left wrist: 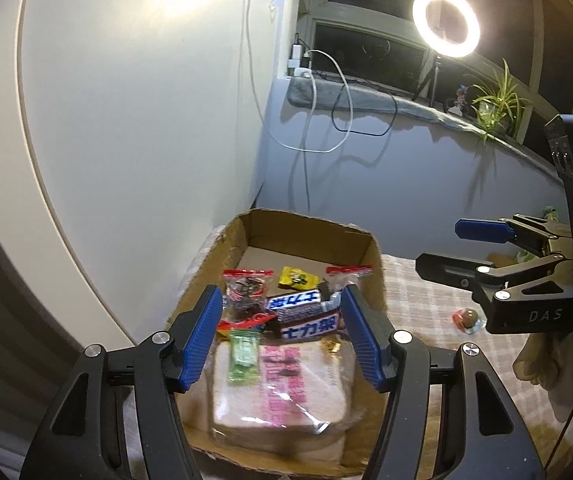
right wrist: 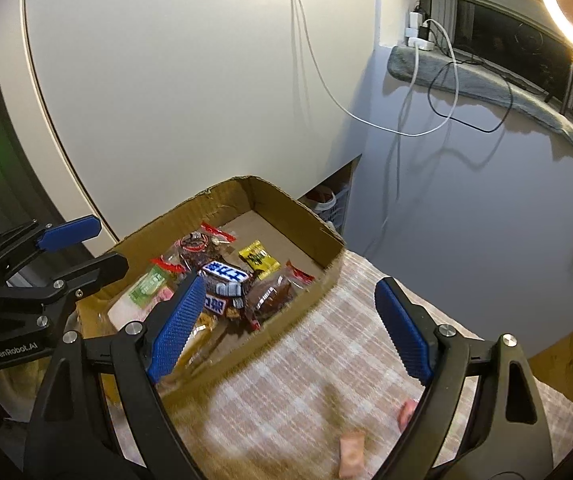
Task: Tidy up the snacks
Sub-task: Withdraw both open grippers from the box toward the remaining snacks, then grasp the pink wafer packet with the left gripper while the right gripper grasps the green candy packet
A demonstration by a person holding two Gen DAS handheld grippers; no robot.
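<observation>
A shallow brown cardboard box (left wrist: 370, 264) is seen on a pink-and-cream checked tablecloth (right wrist: 306, 360), its walls keeping a heap of snacks gathered together. Inside are laid a clear-wrapped slice of bread with pink lettering (left wrist: 282, 384), a small green sachet (left wrist: 243, 356) resting on top of it, two brown chocolate bars with white-and-blue labels (left wrist: 306, 318), red-sealed clear packets of dark dried fruit (left wrist: 246, 292) and a small yellow sachet (left wrist: 296, 278). The left gripper (left wrist: 282, 334) is held just above the near end of the box, its blue ribbed pads spread wide with nothing between them. The right gripper (right wrist: 290, 324) is held over the cloth beside the box, likewise spread wide and empty — probably poised for loose items. Several are left outside the box: a round red-and-brown wrapped sweet (left wrist: 466, 318) is seen near the right tongs, and two blurred pink wrapped pieces (right wrist: 352, 454) lie on the cloth at the near edge. The sorting is judged largely done, with these strays remaining.
</observation>
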